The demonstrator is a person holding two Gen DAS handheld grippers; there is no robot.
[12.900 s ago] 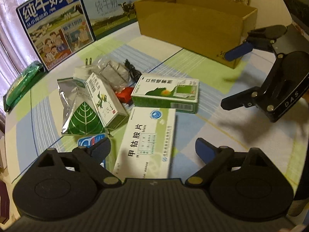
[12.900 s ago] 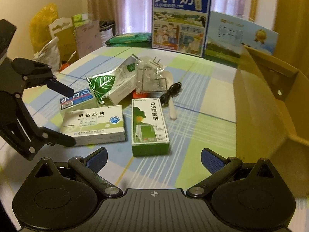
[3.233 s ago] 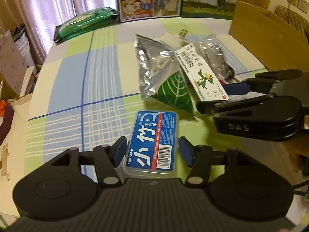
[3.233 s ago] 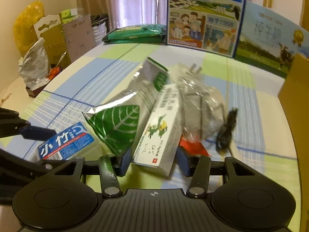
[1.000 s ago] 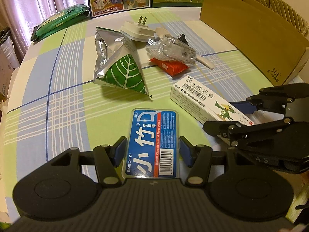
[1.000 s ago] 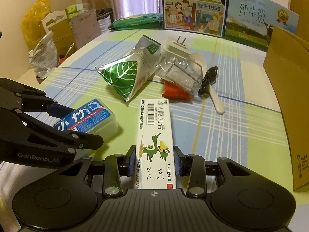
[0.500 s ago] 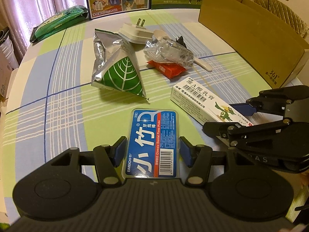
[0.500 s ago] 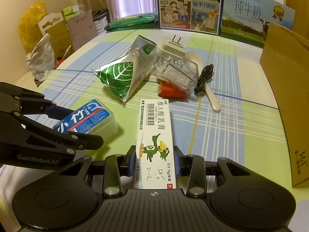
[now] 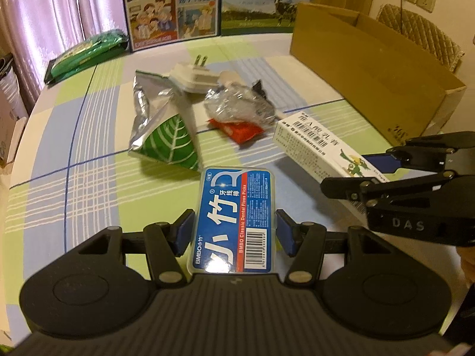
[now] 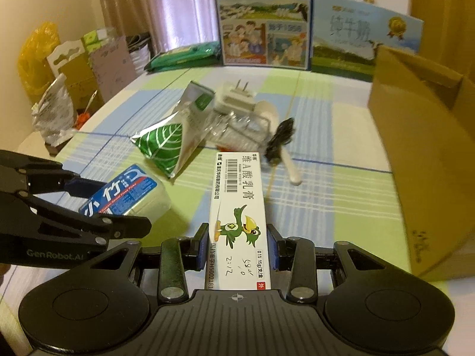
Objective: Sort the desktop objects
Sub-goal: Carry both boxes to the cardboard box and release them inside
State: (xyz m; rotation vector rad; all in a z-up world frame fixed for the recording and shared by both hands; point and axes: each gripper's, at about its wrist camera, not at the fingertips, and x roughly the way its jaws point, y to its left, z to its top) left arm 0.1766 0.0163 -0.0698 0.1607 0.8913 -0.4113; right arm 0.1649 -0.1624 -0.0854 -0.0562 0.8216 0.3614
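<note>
My left gripper (image 9: 234, 234) is shut on a blue floss-pick box (image 9: 236, 216), held above the checked tablecloth. In the right wrist view the same box (image 10: 124, 192) and left gripper (image 10: 112, 204) show at the left. My right gripper (image 10: 237, 249) is shut on a long white ointment carton (image 10: 237, 207) with a green bird on it. That carton (image 9: 317, 145) and the right gripper (image 9: 356, 169) appear at the right of the left wrist view. Behind lie a silver leaf-print pouch (image 9: 163, 130), a white plug adapter (image 9: 194, 78), a clear plastic pack (image 9: 240, 108) and a red sachet (image 9: 237, 127).
An open cardboard box (image 9: 371, 68) stands at the right of the table. A white spoon (image 10: 285, 157) and a black cable (image 10: 280, 136) lie by the pile. Two milk cartons (image 10: 264, 17) and a green packet (image 9: 86, 52) stand at the far edge. Bags sit on a stand left of the table.
Both grippers keep their hold and have lifted and drifted a little toward the pile and the cardboard box. The items on the table have not moved.
</note>
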